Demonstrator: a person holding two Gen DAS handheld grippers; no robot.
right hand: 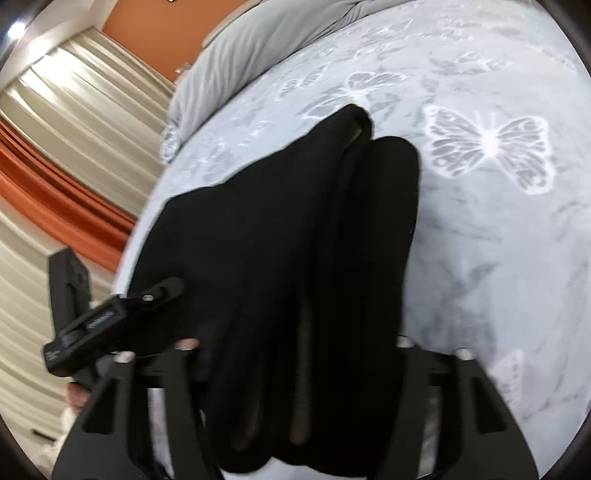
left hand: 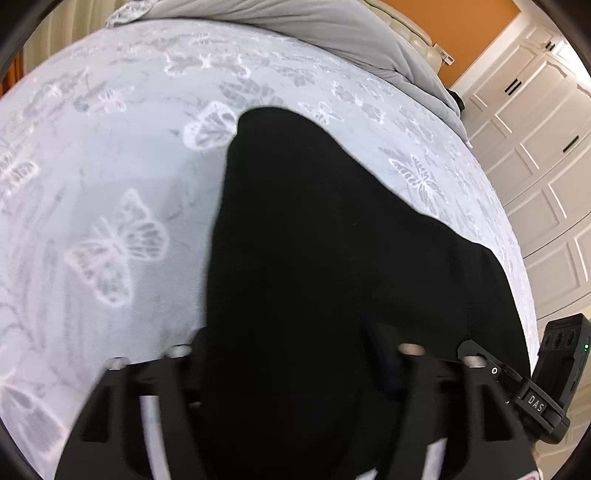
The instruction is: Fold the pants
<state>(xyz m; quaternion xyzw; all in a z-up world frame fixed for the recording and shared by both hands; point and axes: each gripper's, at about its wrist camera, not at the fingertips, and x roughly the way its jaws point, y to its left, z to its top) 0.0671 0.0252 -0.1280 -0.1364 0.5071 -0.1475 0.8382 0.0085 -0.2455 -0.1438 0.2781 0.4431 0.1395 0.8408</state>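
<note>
Left wrist view – black pants [left hand: 314, 258] on butterfly-print bedspread [left hand: 110, 166], white cabinets [left hand: 535, 147] beyond

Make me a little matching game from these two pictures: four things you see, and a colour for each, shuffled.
Things:
1. pants
2. bedspread
3. wall
4. cupboards

Colours:
A. orange
B. white
C. black
D. pale grey with butterflies

Pairs: 1-C, 2-D, 3-A, 4-B
</note>
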